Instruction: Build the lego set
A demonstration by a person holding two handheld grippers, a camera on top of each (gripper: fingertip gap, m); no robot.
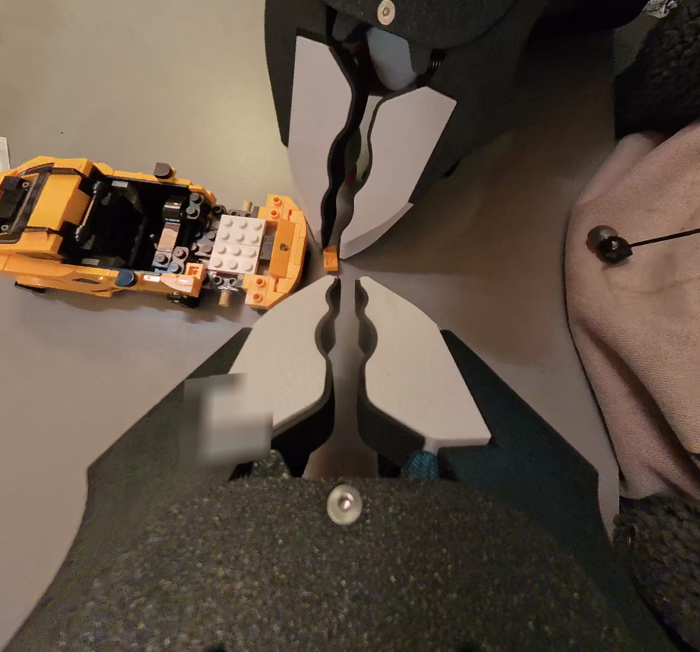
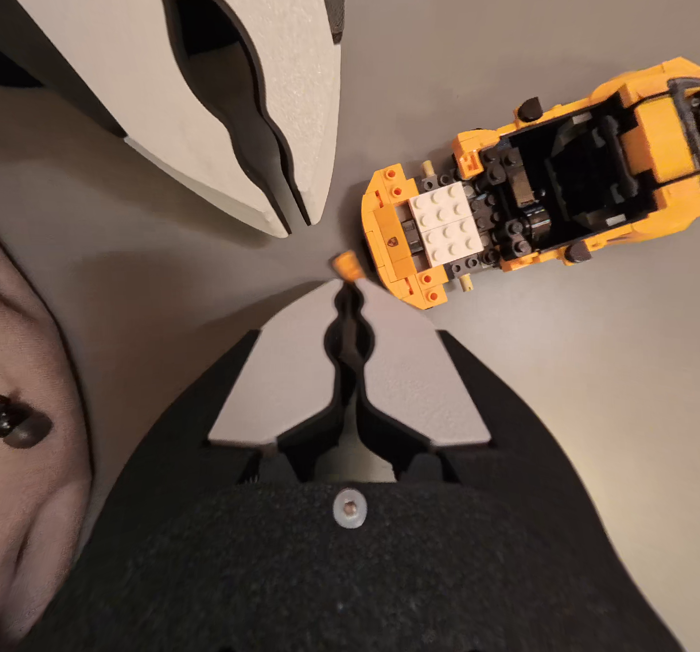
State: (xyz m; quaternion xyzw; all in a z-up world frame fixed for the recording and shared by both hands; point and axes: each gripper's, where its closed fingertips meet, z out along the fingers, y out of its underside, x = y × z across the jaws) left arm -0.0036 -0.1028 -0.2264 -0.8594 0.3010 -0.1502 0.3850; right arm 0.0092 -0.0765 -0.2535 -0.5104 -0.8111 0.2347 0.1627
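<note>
Left wrist view, left gripper point(image 1: 346, 281): we see its pale fingers rising from 6 o'clock, the tips set narrowly apart and gripping nothing.
Left wrist view, right gripper point(image 1: 333, 251): we see it descending from 12 o'clock, tip to tip with the left one, pinching a small orange piece point(image 1: 330, 257).
Left wrist view, lego car point(image 1: 151, 239): we find the orange, partly built body at 9 o'clock on the grey table point(image 1: 113, 65), its nose just beside the pinched piece.
Left wrist view, garment point(image 1: 640, 330): pinkish cloth lies at 3 o'clock.
Right wrist view, right gripper point(image 2: 349, 282): we see its tips closed on the small orange piece point(image 2: 347, 265) at picture centre.
Right wrist view, left gripper point(image 2: 299, 222): it enters from 11 o'clock; we see only a slim gap at its tips, empty.
Right wrist view, lego car point(image 2: 530, 209): it lies at 2 o'clock, its nose just beside the piece.
</note>
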